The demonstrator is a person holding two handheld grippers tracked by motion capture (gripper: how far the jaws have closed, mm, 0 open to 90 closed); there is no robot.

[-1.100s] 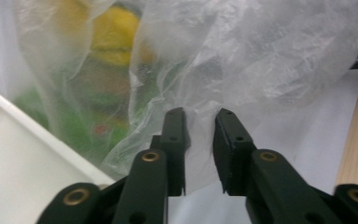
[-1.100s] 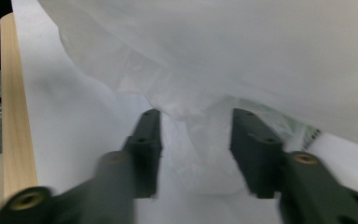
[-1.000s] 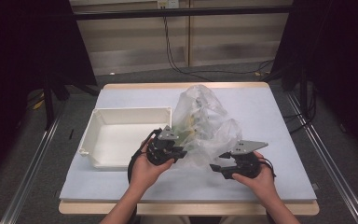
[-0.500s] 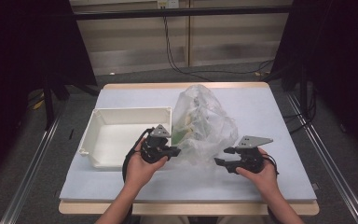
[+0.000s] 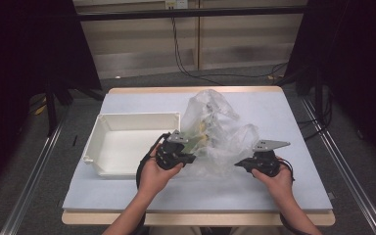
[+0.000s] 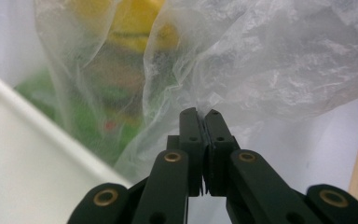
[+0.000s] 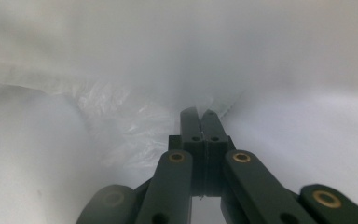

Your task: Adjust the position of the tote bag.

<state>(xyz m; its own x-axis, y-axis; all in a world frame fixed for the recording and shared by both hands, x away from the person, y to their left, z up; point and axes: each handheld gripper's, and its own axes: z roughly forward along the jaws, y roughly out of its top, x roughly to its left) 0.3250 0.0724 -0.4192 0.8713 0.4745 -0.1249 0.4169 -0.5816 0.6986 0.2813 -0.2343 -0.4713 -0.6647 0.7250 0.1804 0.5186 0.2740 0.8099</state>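
Observation:
A clear plastic bag [image 5: 215, 125] lies crumpled on the pale blue table [image 5: 293, 112], with yellow and green things blurred inside it [image 6: 121, 28]. My left gripper [image 5: 193, 156] is at the bag's left side. Its jaws have just been closing and now stand together, pinching a fold of the film [image 6: 200, 114]. My right gripper [image 5: 237, 165] is at the bag's lower right edge. Its jaws have also just been closing and meet on the film [image 7: 199, 114]. The bag's wrinkled skin [image 7: 121, 107] spreads out ahead of them.
An empty white tray [image 5: 137, 116] stands on the table left of the bag, and its rim runs right beside my left gripper [image 6: 42, 116]. The table's wooden front edge [image 5: 200, 218] is just behind both hands. Black cables hang at the back.
The right gripper's jaws have come together on the bag's edge, and that hand has shifted slightly to the right. The left hand has stayed at the bag's left side.

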